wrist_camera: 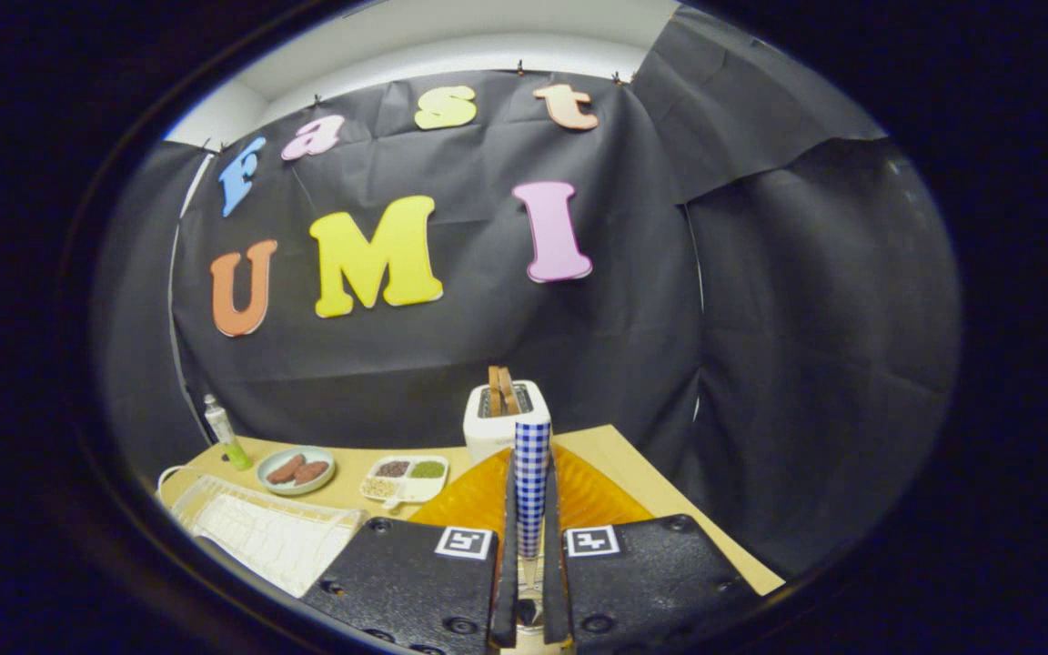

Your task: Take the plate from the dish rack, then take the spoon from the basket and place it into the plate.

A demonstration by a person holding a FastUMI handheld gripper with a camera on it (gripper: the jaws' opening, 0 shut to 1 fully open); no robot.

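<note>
gripper (531, 546): fingers pinching the spoon (531, 482) by its checked handle, held upright | plate (533, 496): orange, on the bench just beyond the fingers, near the right edge | toaster (506, 420): behind the plate at the back edge | dish rack (260, 532): front left corner

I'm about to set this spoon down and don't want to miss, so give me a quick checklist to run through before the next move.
1. Spoon held: ok. The gripper is shut on the spoon's checked handle, which stands upright between the fingers.
2. Plate out of the rack: ok. The orange plate lies on the table just ahead of the fingers.
3. Spoon over the plate: ok, the handle rises in front of it.
4. Spoon bowl's height above the plate: cannot tell, it is hidden between the fingers.
5. Nearby obstacles: ok. The toaster stands beyond the plate, the divided tray beside it.
</note>
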